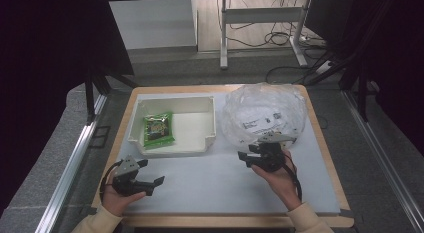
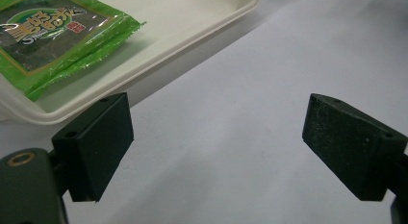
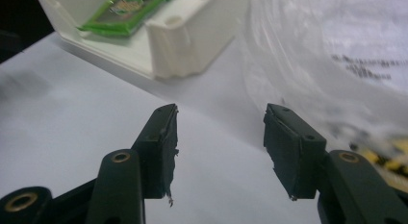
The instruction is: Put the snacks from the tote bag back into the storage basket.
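- The work in hand looks like moving snack packets from the clear plastic bag (image 1: 263,114) into the white tray (image 1: 209,124); one green packet (image 1: 158,130) already lies flat in the tray, left of centre in the high view.
- The bag sits in the upper right part of the white mat (image 1: 210,180), puffed up and crumpled, just beside the tray's right wall. I judge it is placed there so the right hand can reach it without crossing the tray.
- The right gripper (image 1: 248,157) is at the bag's lower edge in the high view, its jaws set at a middling gap with nothing between them. In the right gripper view its pads (image 3: 163,137) point toward the strip of mat between the tray corner (image 3: 185,46) and the bag (image 3: 332,46).
- The left gripper (image 1: 150,173) rests low at the lower left of the mat, below the tray's front lip, jaws spread wide and empty. It seems parked out of the way, ready to steady the tray if needed.
- Writing: the packet (image 2: 45,34) carries pale, stylised lettering on a dark panel ringed in green; I cannot read it as words. A white label with black print shows through the bag, too small and blurred to read.
- Something yellow shows at the lower right of the right gripper view, perhaps another packet inside the bag.
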